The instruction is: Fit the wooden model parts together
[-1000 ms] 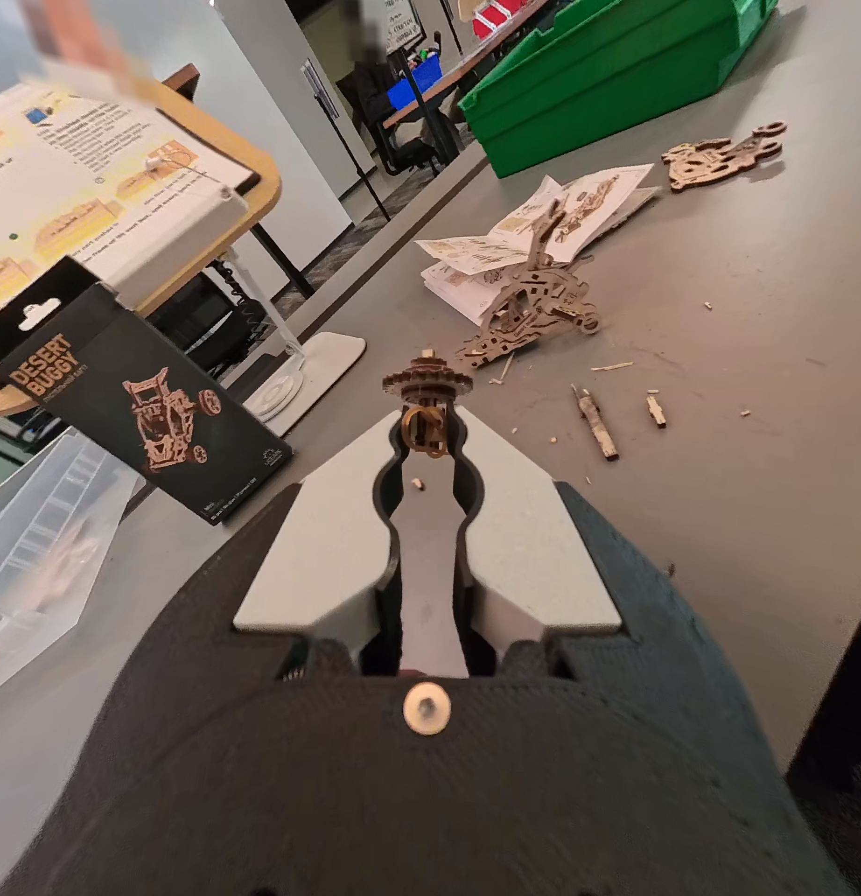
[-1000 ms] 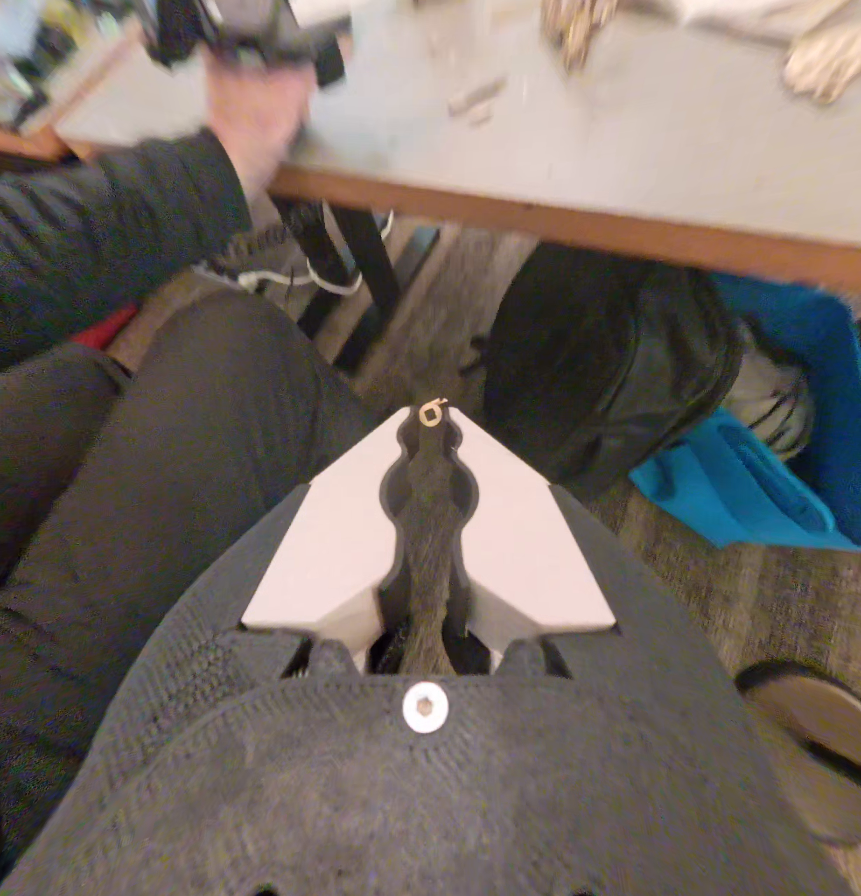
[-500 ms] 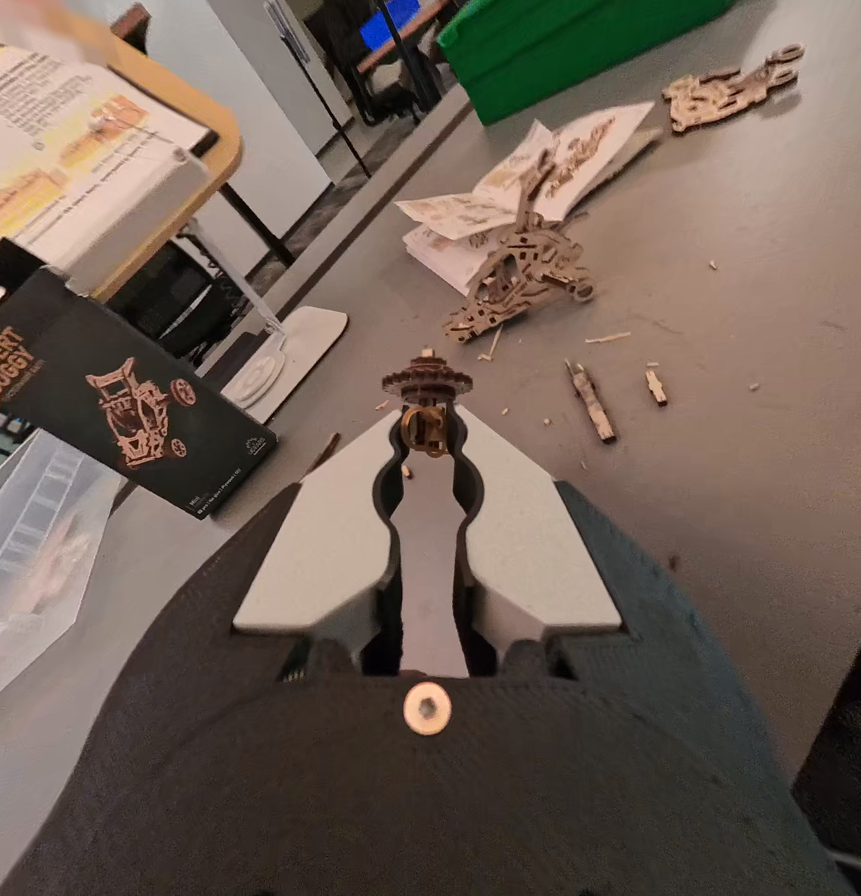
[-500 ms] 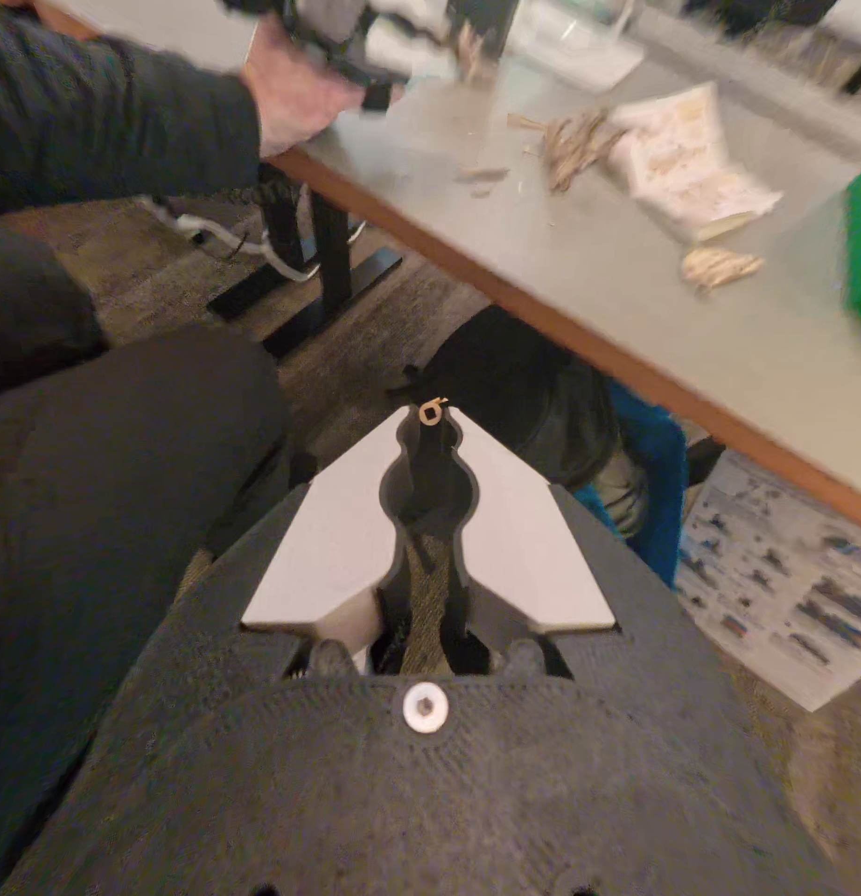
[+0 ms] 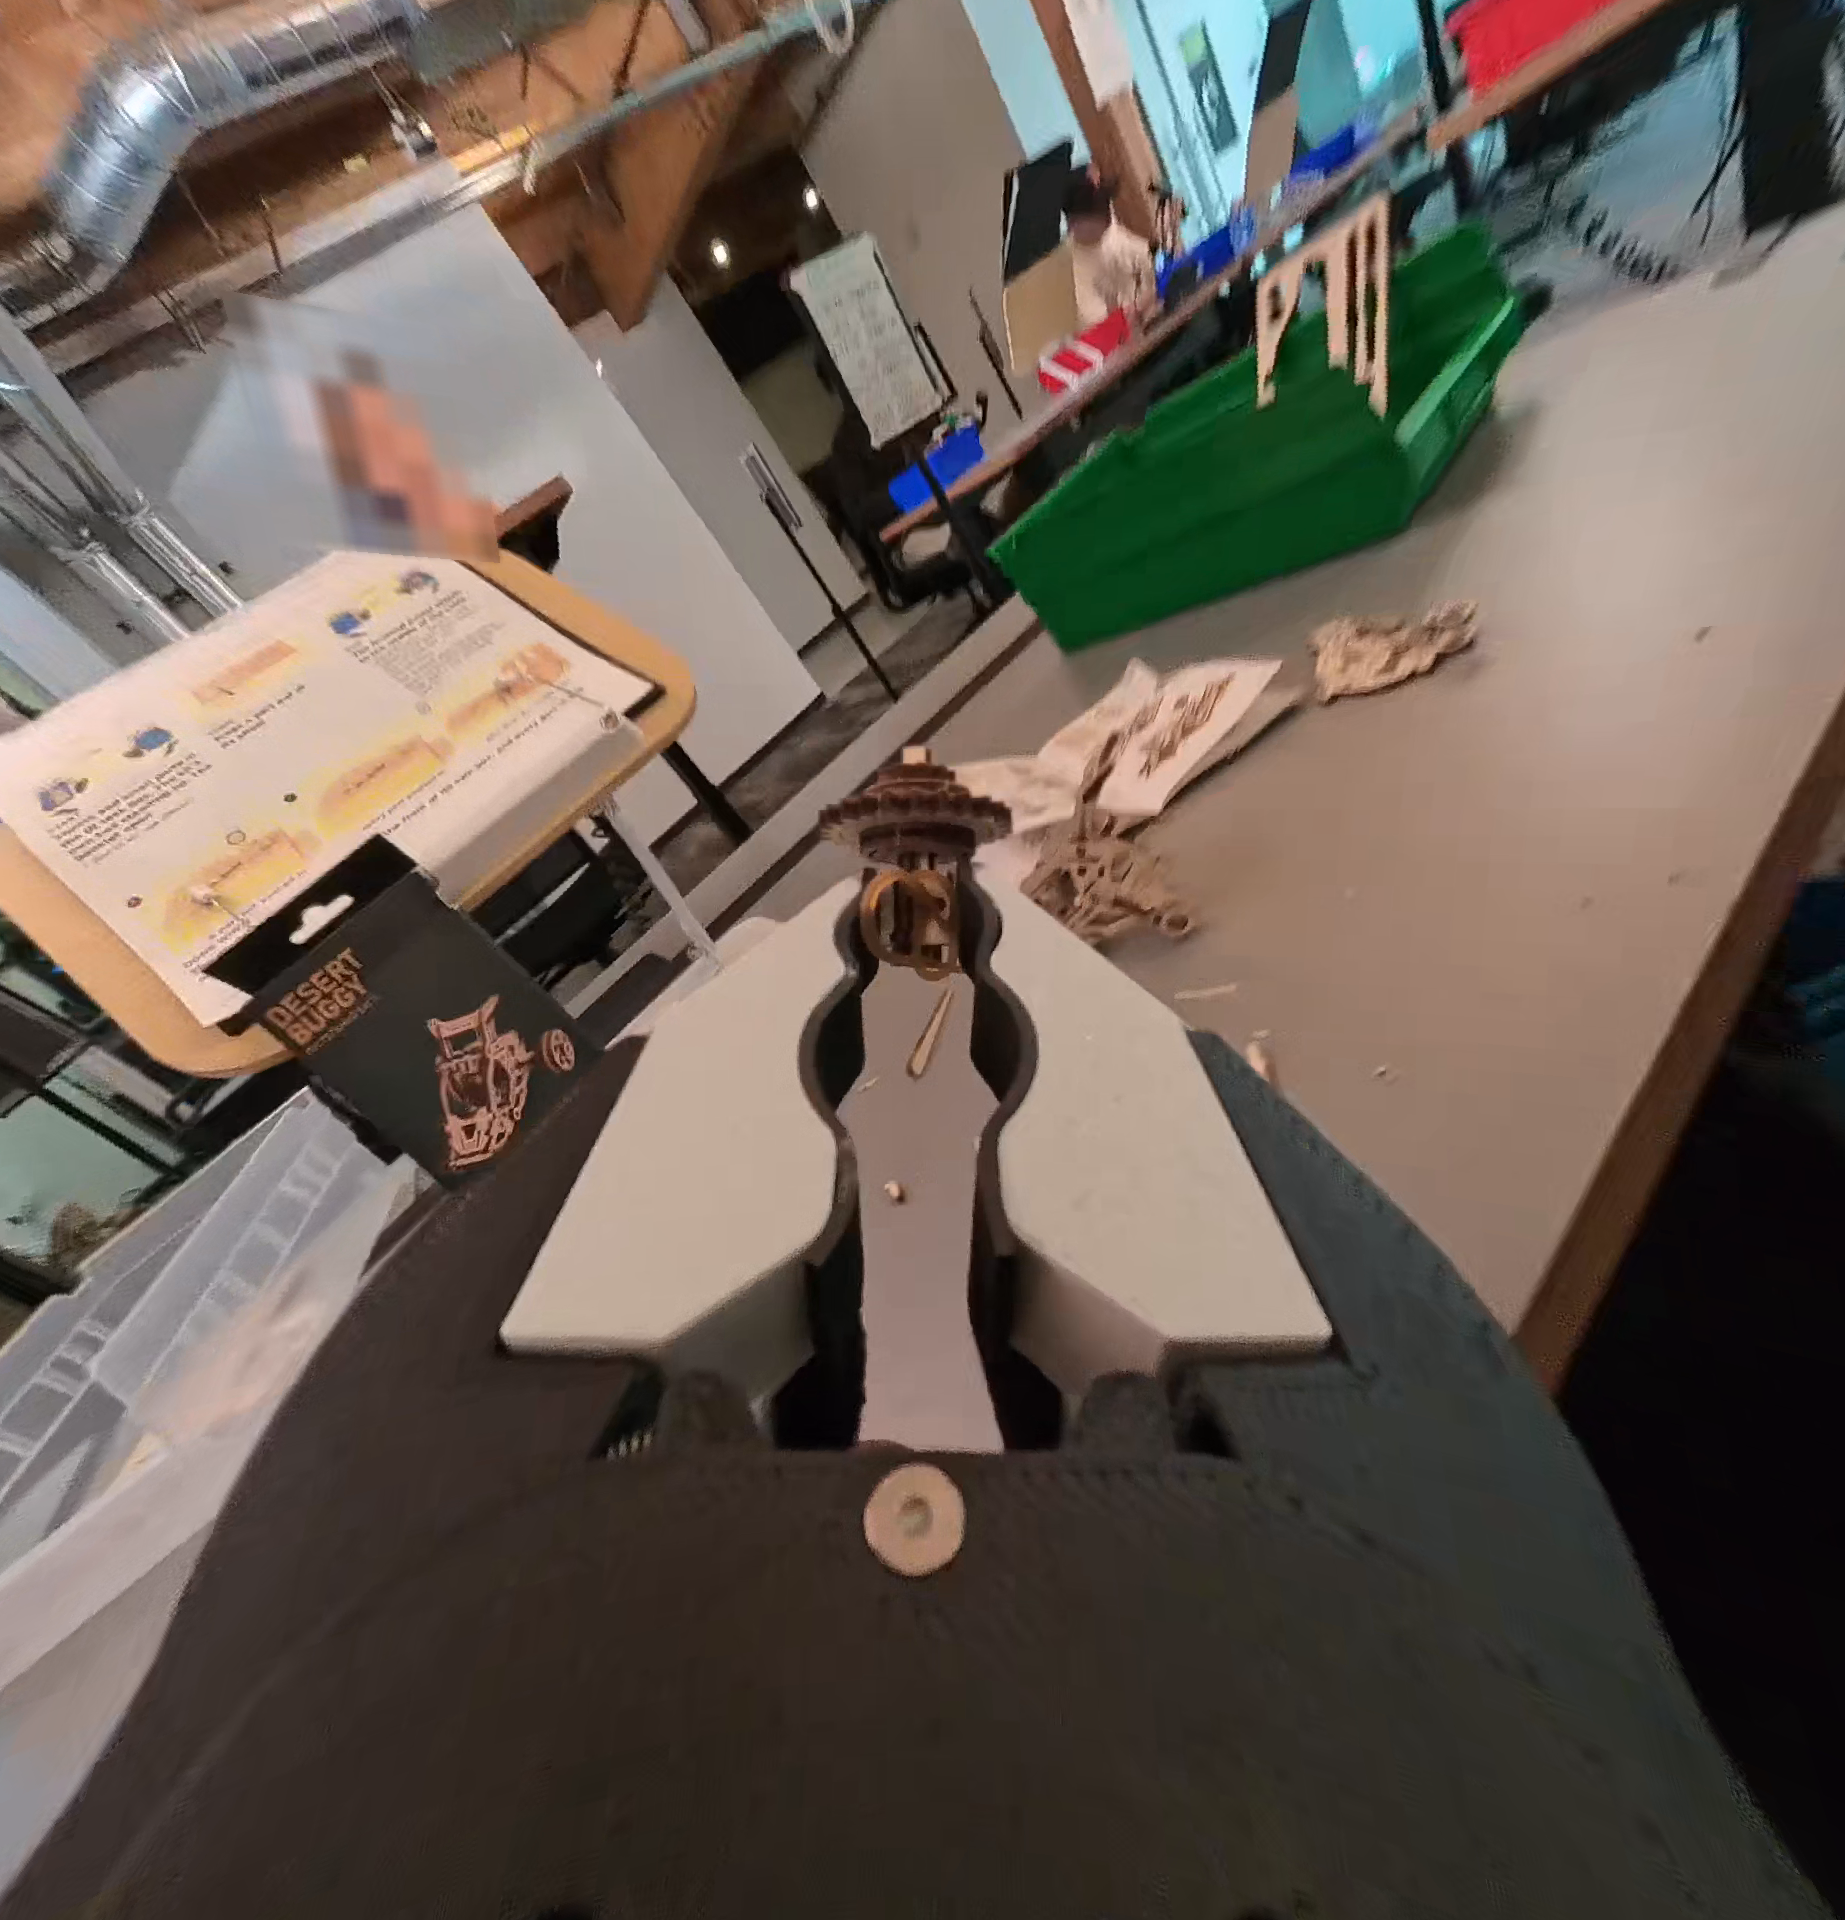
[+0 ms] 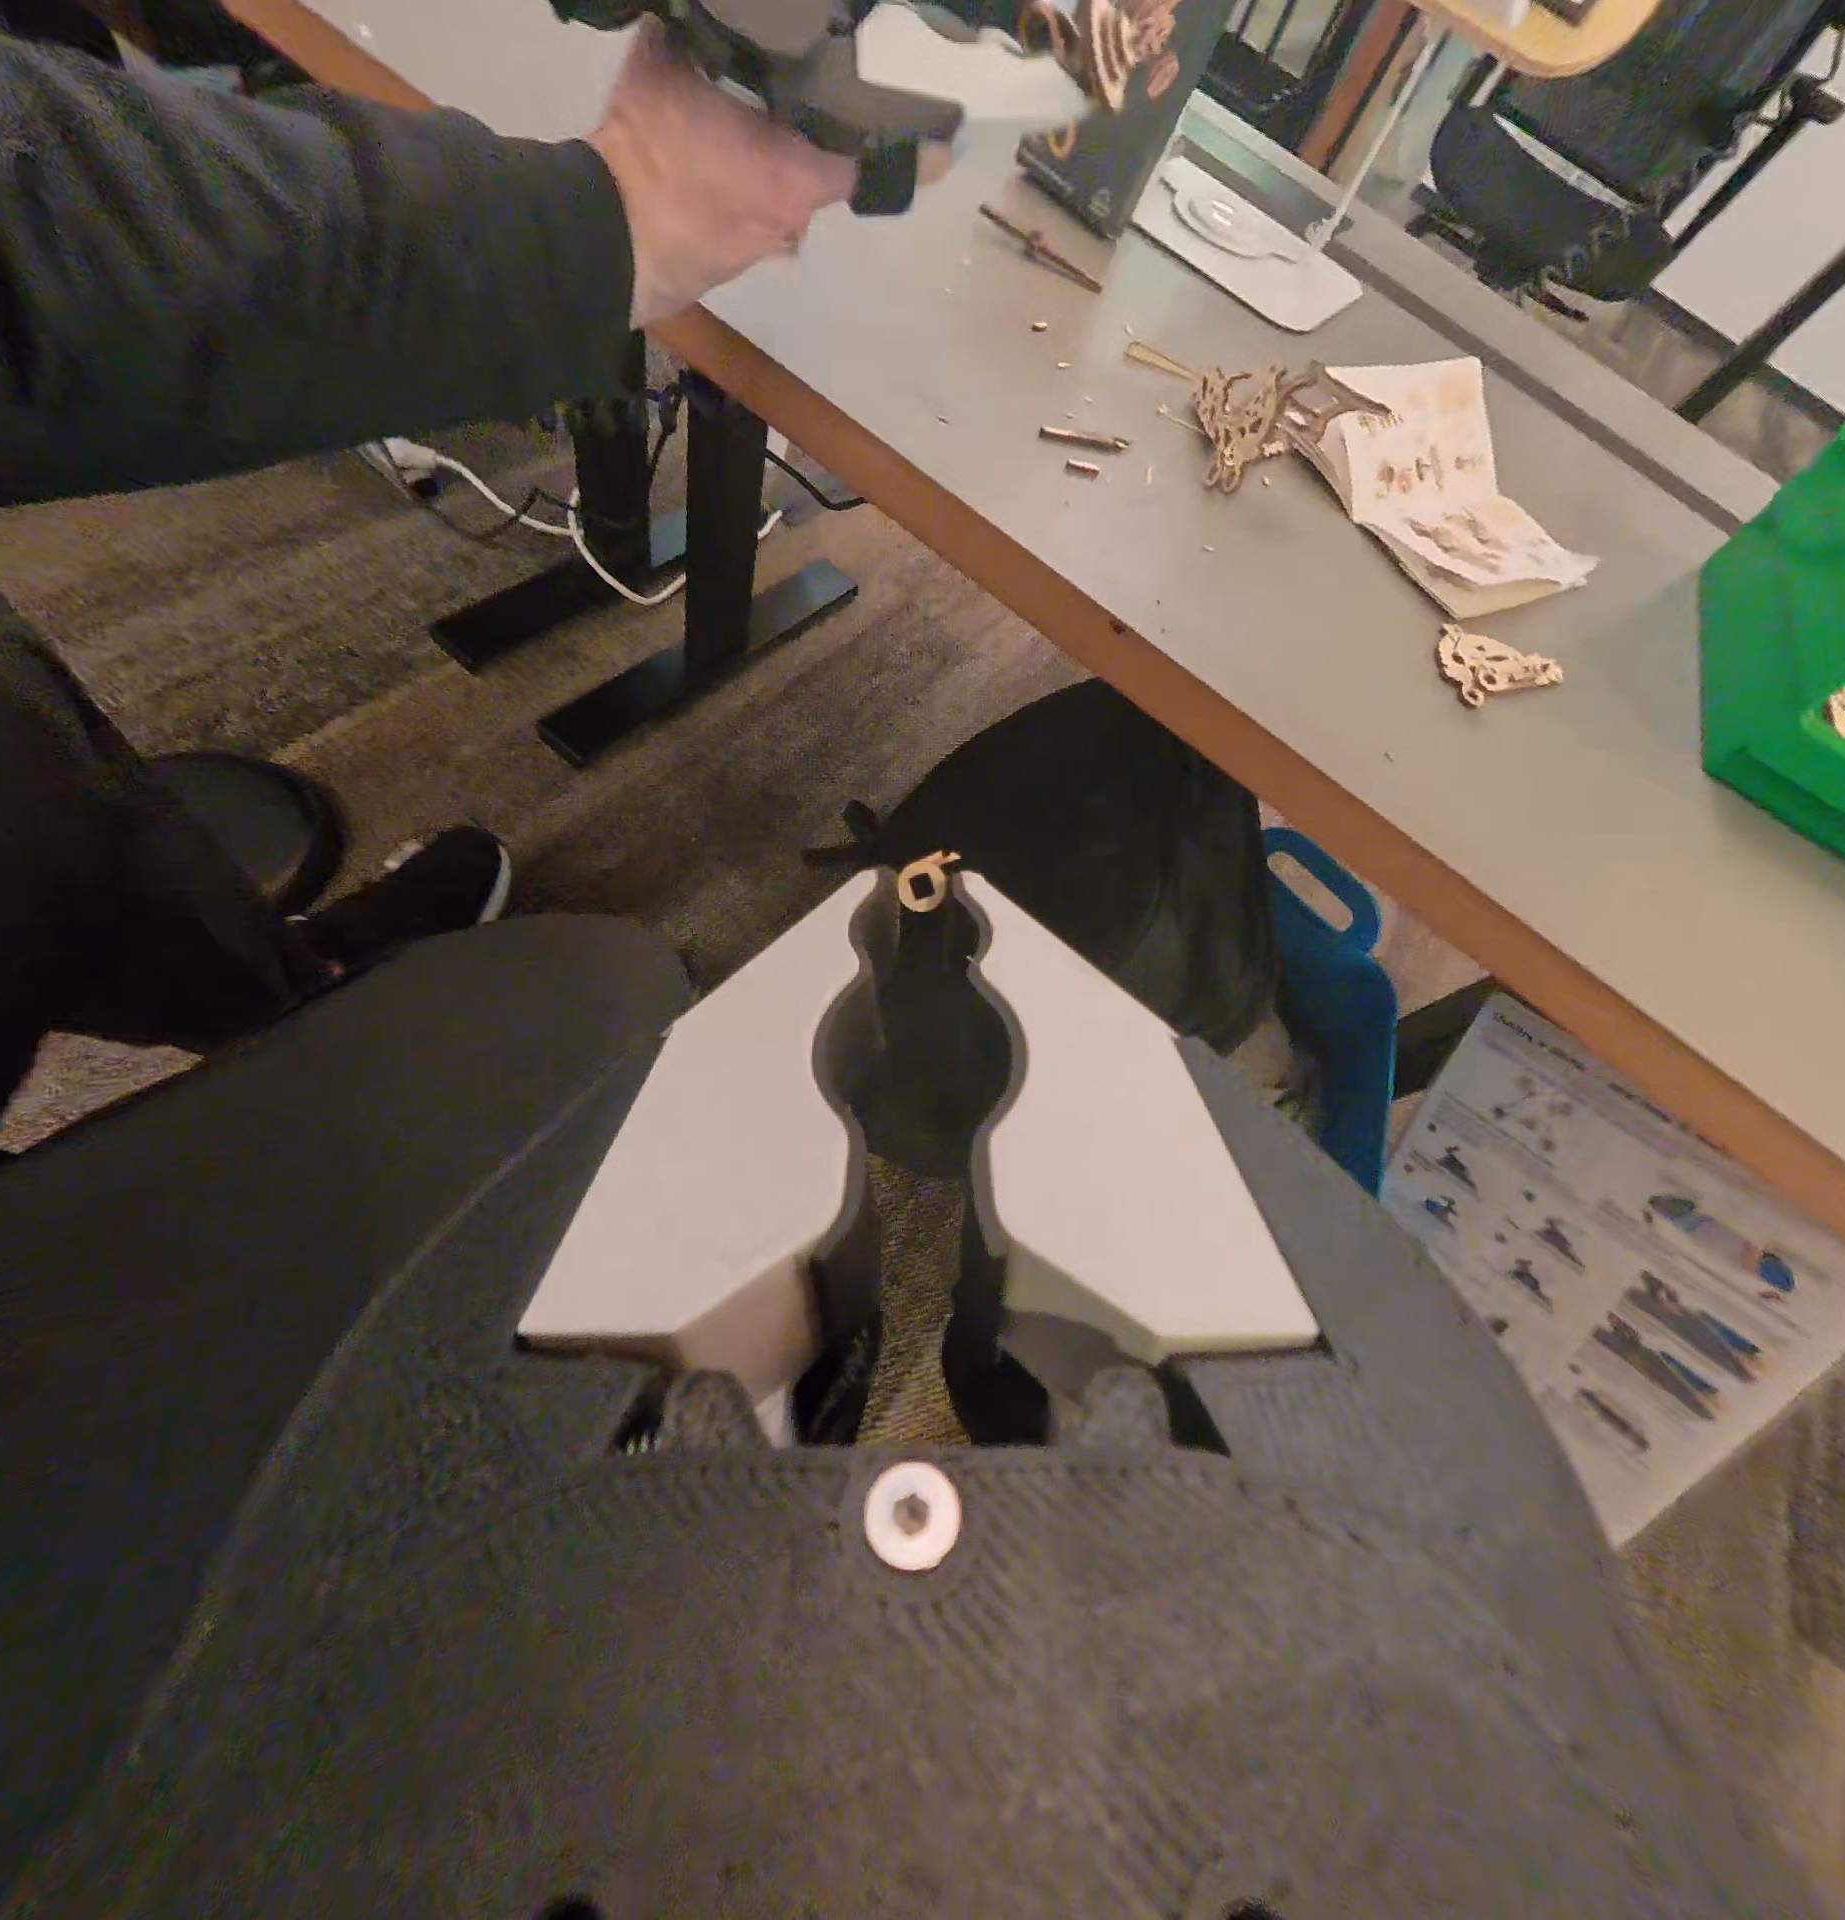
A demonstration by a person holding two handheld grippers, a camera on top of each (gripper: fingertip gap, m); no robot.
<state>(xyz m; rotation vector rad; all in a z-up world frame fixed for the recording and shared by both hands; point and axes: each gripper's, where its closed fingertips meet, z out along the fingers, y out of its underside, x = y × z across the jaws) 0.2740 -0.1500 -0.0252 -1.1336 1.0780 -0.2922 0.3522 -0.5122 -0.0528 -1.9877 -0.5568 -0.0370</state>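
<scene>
My left gripper is shut on a small wooden gear assembly with a toothed disc on top, held above the grey table. My right gripper is shut on a tiny wooden ring piece and hangs below the table edge, over the floor. A partly built wooden model lies on the table ahead of the left gripper; it also shows in the right wrist view. The other gripper, held in a hand, shows at the top of the right wrist view.
An open instruction booklet, a flat wooden part, wood scraps and a green bin are on the table. A black kit box and an instruction board stand left. A black bag sits under the table. The grippers' ends are close to 35 cm from one another. About 15 cm separates my left fingertips from the partly built wooden model. The right camera catches it too, in the right wrist view.
My left gripper has tilted up and lifted with the gear assembly, so the room shows behind the table. My right gripper has swung up and right, bringing the tabletop into view, still holding the ring.
</scene>
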